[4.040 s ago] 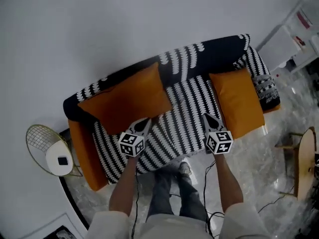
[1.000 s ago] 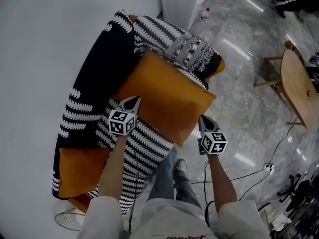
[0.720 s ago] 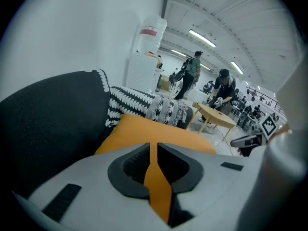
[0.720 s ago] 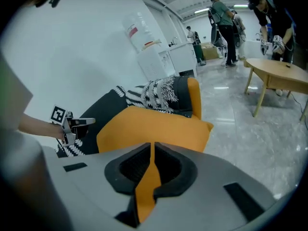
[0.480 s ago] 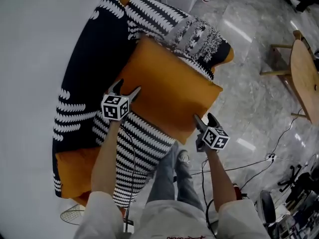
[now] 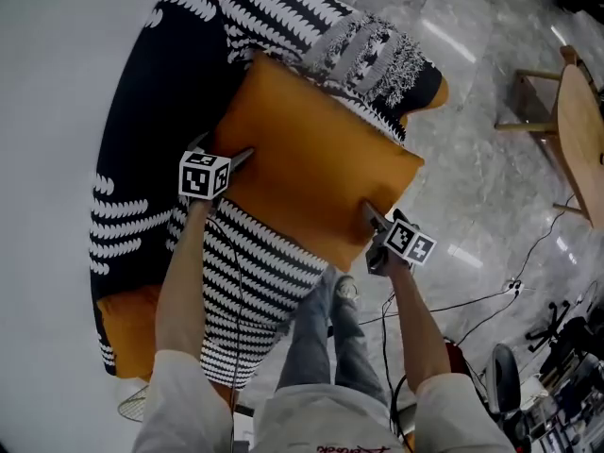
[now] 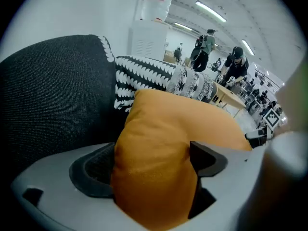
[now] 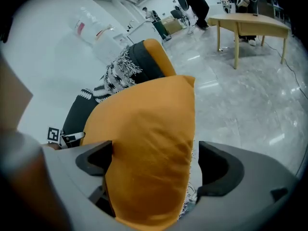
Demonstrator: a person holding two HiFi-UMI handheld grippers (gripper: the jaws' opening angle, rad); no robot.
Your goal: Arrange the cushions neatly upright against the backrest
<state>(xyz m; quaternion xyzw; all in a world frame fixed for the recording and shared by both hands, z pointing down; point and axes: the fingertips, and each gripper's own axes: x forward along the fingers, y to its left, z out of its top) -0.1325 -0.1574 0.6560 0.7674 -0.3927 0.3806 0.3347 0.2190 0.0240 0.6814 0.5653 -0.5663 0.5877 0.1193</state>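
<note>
A large orange cushion (image 6: 311,173) leans on the sofa between the black backrest (image 6: 142,130) and the grey patterned armrest throw (image 6: 377,59). My left gripper (image 6: 222,154) is at the cushion's corner nearest the backrest. Its jaws are opening, with that corner (image 7: 159,177) lying loose between them in the left gripper (image 7: 151,165) view. At the cushion's front corner, my right gripper (image 6: 373,229) has its jaws opening too. In the right gripper (image 8: 154,165) view the cushion (image 8: 144,124) fills most of the gap, with space beside the right pad. A second orange cushion (image 6: 127,319) lies at the sofa's other end.
The striped black-and-white seat cover (image 6: 245,272) runs down to the person's legs. A wooden table (image 6: 580,111) stands on the marble floor at right, and cables (image 6: 491,300) trail over the floor. A water dispenser (image 7: 154,13) stands behind the sofa; people stand far off.
Both grippers' jaws have gone from shut on the cushion's corners to wide apart. The cushion has settled closer against the backrest and the patterned armrest.
</note>
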